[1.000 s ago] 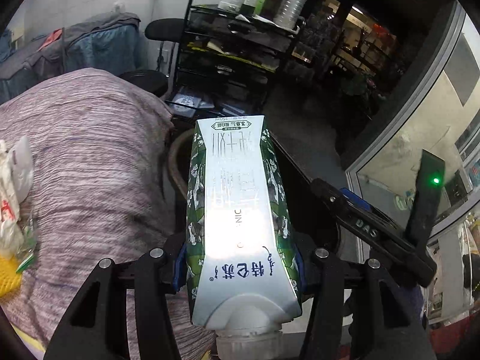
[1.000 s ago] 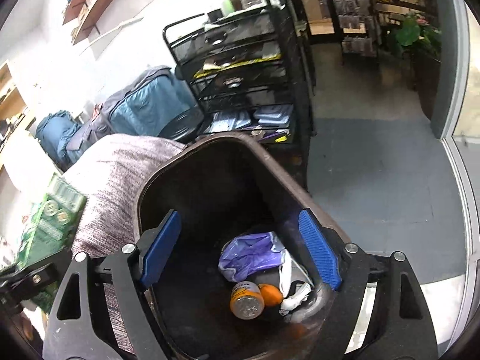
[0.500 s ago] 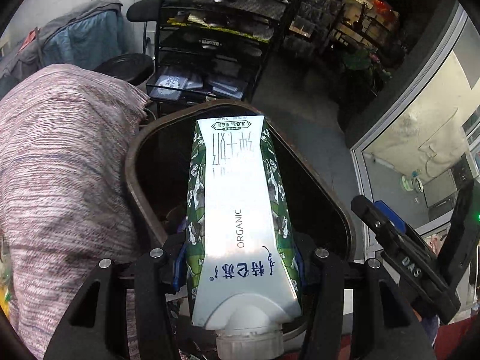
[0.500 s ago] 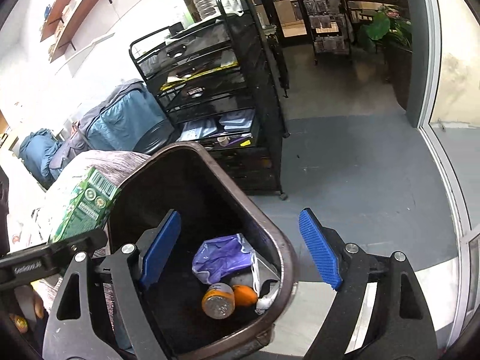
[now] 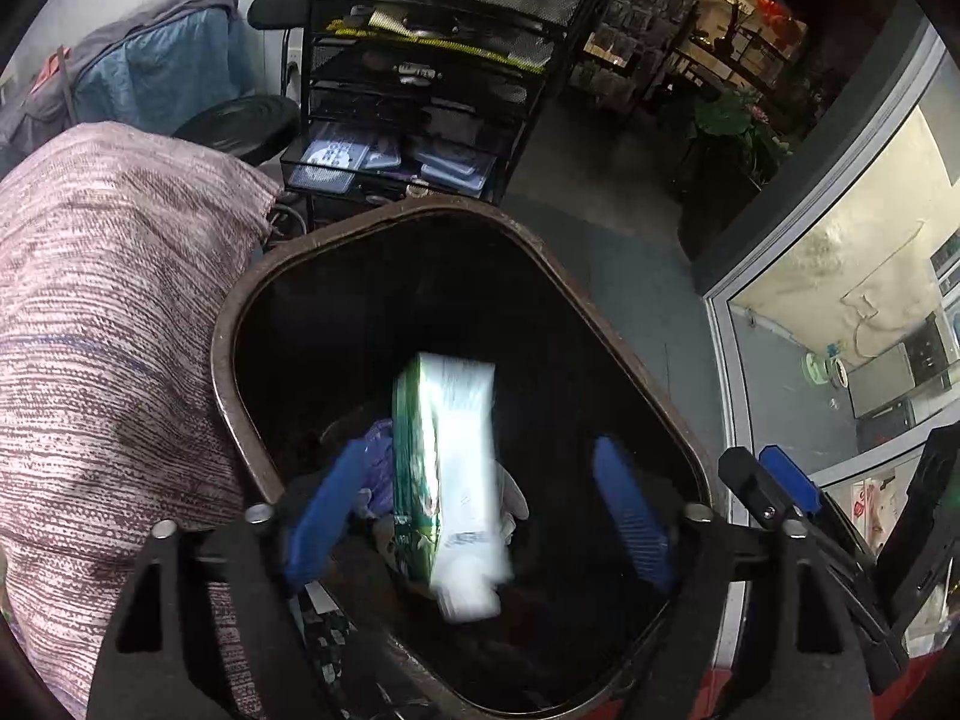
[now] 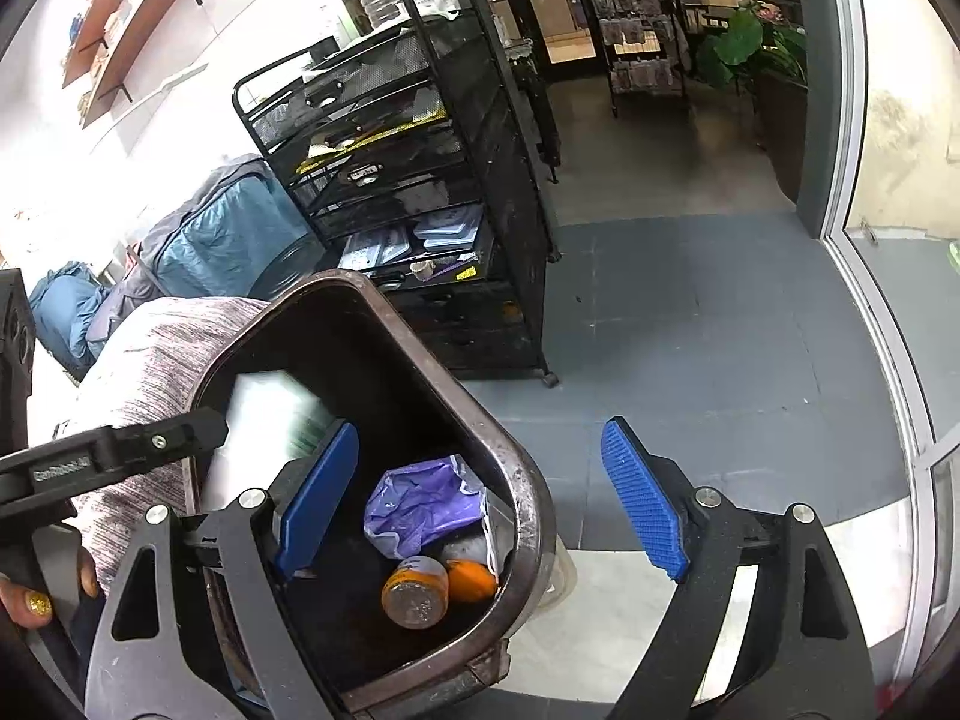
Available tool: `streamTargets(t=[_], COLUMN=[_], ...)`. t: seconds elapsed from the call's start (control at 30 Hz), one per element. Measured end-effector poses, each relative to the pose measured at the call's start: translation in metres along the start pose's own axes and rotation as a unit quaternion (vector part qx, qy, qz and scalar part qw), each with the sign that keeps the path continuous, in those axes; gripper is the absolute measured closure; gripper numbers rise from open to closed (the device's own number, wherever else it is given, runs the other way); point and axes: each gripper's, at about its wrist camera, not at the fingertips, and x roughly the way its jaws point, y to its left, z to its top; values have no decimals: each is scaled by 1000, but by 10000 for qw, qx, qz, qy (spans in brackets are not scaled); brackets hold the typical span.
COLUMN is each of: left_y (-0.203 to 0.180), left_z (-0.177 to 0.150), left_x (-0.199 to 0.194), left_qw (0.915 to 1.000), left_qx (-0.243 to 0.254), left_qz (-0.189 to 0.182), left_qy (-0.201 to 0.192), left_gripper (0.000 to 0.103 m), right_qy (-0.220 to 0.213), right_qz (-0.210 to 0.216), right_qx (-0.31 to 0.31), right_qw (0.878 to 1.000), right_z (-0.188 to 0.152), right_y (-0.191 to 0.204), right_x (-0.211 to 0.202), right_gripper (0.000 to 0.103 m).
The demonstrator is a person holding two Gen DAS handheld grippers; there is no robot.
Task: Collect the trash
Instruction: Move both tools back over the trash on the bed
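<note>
My left tongs (image 5: 480, 516) have just let go and gape wide; the carton (image 5: 447, 468), blurred, falls into the bin (image 5: 240, 300). Right tongs (image 6: 480, 504) hang wide, empty. One piece collected.

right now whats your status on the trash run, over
Left gripper open, milk carton loose, blurred inside the trash bin. Right gripper open, empty, over the bin's rim. Purple bag and jar already inside. Nothing blocking.
</note>
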Motion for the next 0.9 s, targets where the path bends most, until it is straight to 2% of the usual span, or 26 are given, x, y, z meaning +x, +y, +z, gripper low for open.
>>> streamTargets(t=[0.07, 0.3, 0.4, 0.67, 0.9], left_y=[-2, -3, -4, 0, 16], left_z=[-1, -15, -22, -45, -62], left_x=[-6, -44, -60, -109, -135], left_qw=[9999, 9966, 9949, 9855, 9787], left_qx=[73, 263, 238, 229, 74], left_qz=[77, 322, 304, 498, 696], left_qy=[-118, -713, -937, -1607, -1928], left_gripper=[17, 13, 12, 7, 6], right_qy=[9, -31, -81, -313, -411], right_qz=[11, 103, 181, 423, 690], right_qx=[-4, -92, -170, -513, -895], right_qw=[10000, 9999, 9997, 9973, 9927], right_z=[-1, -4, -4, -10, -12], right_y=[1, 11, 19, 47, 80], right_x=[1, -1, -3, -19, -30], right_gripper=[20, 20, 20, 19, 19])
